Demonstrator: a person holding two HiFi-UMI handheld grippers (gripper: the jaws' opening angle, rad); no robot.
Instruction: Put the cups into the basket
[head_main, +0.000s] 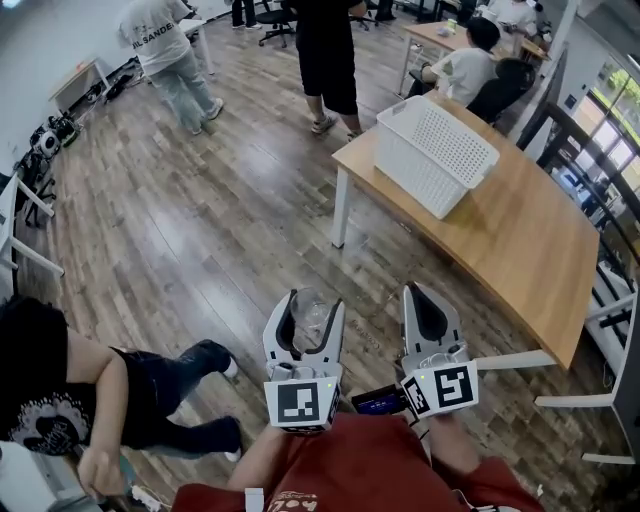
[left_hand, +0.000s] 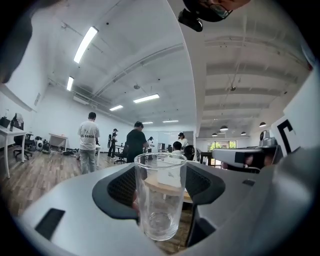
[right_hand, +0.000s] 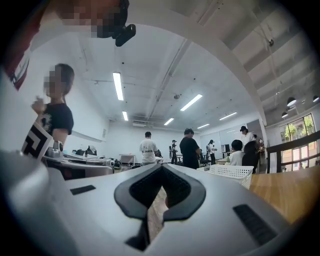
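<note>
Left tool (head_main: 309, 302) clamps an upright clear glass cup (left_hand: 160, 195); right tool (head_main: 418, 296) is closed, empty. White plastic mesh basket (head_main: 436, 152), seemingly empty, stands ahead-right on the wooden tabletop (head_main: 520, 240), well apart.

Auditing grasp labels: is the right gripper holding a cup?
No, the right gripper has its jaws closed tip to tip, with nothing between them.
</note>
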